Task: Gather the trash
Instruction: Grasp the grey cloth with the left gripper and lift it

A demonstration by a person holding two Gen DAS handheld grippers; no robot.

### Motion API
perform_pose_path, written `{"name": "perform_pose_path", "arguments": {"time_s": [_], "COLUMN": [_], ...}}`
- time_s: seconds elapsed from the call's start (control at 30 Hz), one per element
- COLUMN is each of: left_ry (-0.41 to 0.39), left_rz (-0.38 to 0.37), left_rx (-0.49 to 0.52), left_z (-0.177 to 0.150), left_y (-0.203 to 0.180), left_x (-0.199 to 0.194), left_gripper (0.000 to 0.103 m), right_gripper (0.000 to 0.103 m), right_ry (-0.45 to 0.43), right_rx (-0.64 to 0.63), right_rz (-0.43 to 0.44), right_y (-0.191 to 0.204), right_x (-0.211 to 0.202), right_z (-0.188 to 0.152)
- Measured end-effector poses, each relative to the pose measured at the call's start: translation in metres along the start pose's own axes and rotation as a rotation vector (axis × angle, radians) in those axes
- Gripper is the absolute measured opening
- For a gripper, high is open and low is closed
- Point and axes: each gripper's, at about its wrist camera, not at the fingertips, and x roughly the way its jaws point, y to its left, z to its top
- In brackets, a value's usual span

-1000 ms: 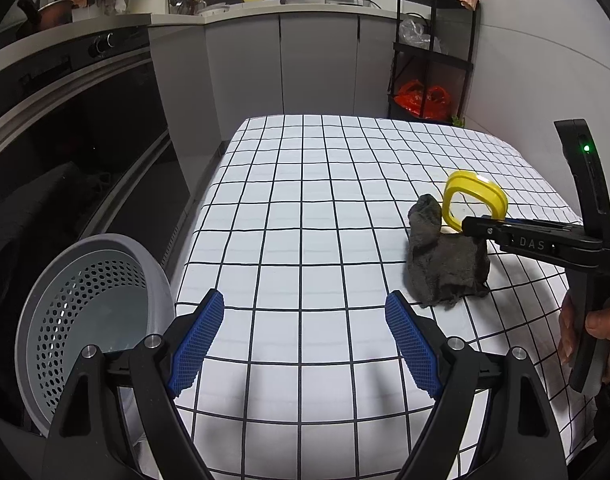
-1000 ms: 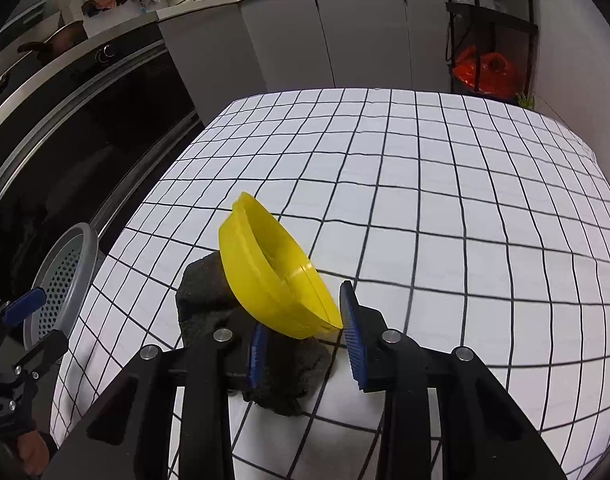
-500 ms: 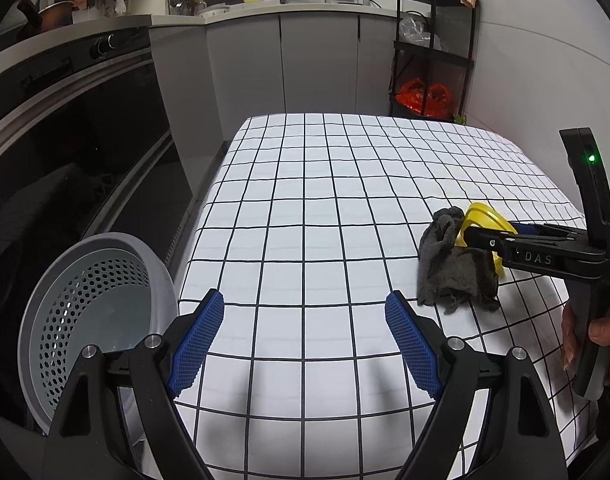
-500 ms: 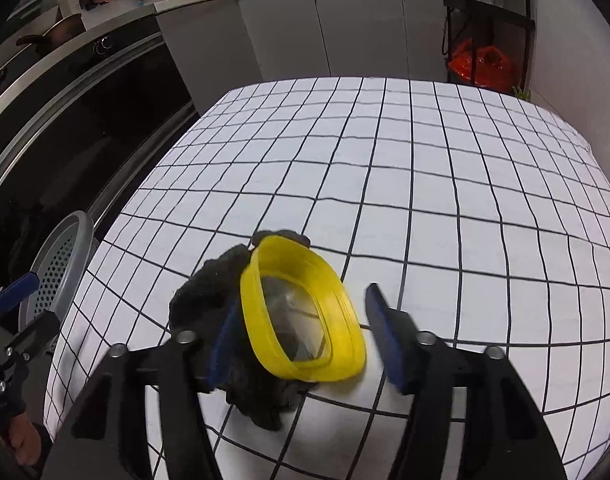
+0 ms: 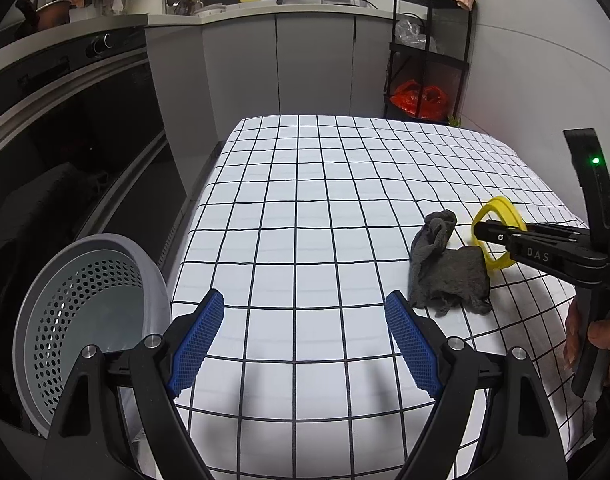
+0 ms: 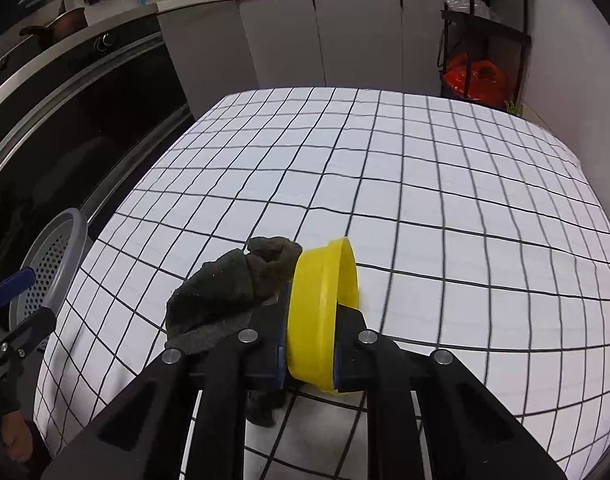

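i have the right gripper (image 6: 309,354) clamped on the yellow plastic ring (image 6: 321,316), one blue pad on each side of its wall, and the ring stands on edge between them with its open side turned to the right. in the left wrist view the ring (image 5: 498,240) sits at the right side of the checked tablecloth (image 5: 305,208), partly behind the right gripper's black finger. a crumpled dark grey rag (image 5: 445,264) lies on the cloth just left of the ring, touching it, and from the right wrist view the rag (image 6: 233,296) runs under the left finger. my left gripper (image 5: 305,340) hangs over the near edge of the table with its blue pads set wide apart and nothing between them. the grey perforated bin (image 5: 89,320) stands off the table's near left corner, below the cloth. a black shelf rack (image 5: 429,52) holding an orange bag (image 5: 421,100) is at the far right against the wall.
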Motion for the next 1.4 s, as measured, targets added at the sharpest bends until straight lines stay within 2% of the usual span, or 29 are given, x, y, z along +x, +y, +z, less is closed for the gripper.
{"name": "perform_pose_path", "arguments": {"time_s": [0.27,0.53,0.67,0.87,1.17,1.23,1.27,1.33,1.37,1.4], "left_ry": [0.011,0.02,0.035,0.075,0.151,0.156,0.165,0.168,0.166,0.164], "left_rz": [-0.091,-0.142,-0.128,-0.136,-0.14,-0.162,-0.18,-0.187,-0.189,-0.196], "left_rx": [-0.026,0.028,0.073,0.082,0.055,0.047,0.042,0.041,0.046,0.05], "left_z": [0.002,0.005,0.007,0.015,0.014,0.014,0.014,0.013,0.012,0.011], "left_y": [-0.019,-0.064,-0.083,-0.106,-0.112,-0.112,-0.112,-0.114,-0.115,-0.116], "left_x": [0.003,0.016,0.031,0.061,0.096,0.098,0.1,0.1,0.099,0.098], "left_gripper": [0.081,0.083,0.084,0.084,0.086,0.075,0.064,0.057,0.049,0.035], "right_gripper": [0.015,0.015,0.015,0.015,0.015,0.015,0.015,0.015,0.015,0.015], "right_ry": [-0.071,-0.138,-0.154,-0.154,-0.151,-0.149,-0.147,-0.145,-0.145,-0.144], "right_rx": [0.076,0.16,0.168,0.184,0.177,0.179,0.181,0.181,0.18,0.181], "right_rz": [-0.037,-0.036,-0.029,-0.003,0.008,0.009,0.01,0.01,0.009,0.009], "right_y": [-0.007,-0.023,-0.029,-0.036,-0.037,-0.038,-0.039,-0.039,-0.039,-0.039], "right_x": [-0.047,-0.085,-0.09,-0.086,-0.084,-0.083,-0.082,-0.082,-0.083,-0.083], "right_z": [-0.011,-0.017,-0.012,-0.005,-0.001,-0.001,0.0,-0.001,-0.001,-0.001]}}
